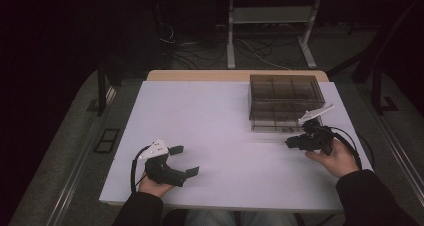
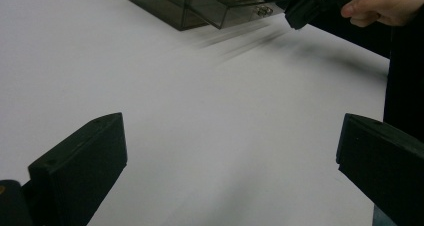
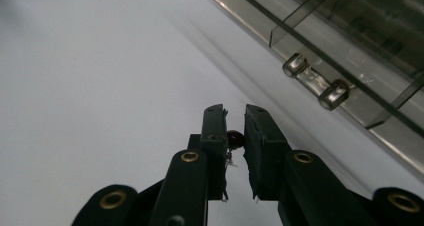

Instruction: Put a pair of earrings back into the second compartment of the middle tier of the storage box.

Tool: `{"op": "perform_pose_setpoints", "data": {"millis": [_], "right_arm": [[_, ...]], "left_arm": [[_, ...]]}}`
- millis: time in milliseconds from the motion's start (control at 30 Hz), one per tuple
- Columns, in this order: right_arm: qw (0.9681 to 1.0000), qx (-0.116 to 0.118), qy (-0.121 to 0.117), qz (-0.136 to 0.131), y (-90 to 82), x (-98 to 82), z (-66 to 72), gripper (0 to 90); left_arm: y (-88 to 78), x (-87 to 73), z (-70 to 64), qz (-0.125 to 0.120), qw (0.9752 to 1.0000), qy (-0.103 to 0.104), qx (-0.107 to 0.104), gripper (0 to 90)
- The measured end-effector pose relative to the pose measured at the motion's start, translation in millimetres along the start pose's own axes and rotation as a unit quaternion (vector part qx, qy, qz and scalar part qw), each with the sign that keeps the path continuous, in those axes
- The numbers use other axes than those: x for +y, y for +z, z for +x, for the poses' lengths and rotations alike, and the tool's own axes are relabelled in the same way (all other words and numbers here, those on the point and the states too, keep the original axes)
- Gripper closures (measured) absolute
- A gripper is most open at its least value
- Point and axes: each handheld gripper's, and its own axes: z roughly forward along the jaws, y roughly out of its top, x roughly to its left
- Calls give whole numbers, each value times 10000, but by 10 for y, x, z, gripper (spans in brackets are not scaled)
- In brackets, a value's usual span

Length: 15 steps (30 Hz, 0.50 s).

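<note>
Left tongs (image 1: pixel 184 160) spread wide over white worktop (image 1: pixel 225 136). Right tongs (image 3: pixel 235 136) pinch a small dark red bead-like component with thin wire leads (image 3: pixel 234 138), beside smoky transparent compartment box (image 1: pixel 285 101).

Camera layout
High view looks down on the counter (image 1: pixel 220 136); both gripper views sit low, sharing the smoked box (image 2: pixel 200 6).

honestly can't read any text, labels, brands or numbers anywhere here, nothing legible on the smoky clear box (image 1: pixel 284 100), the white table (image 1: pixel 215 136), or either gripper
</note>
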Motion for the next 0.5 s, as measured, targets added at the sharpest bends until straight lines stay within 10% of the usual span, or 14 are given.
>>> {"op": "perform_pose_setpoints", "data": {"millis": [500], "right_arm": [[9995,-167,-236,-127,-346,283,12,783]], "left_arm": [[-4,1,1,-18,10000,4,12,0]]}}
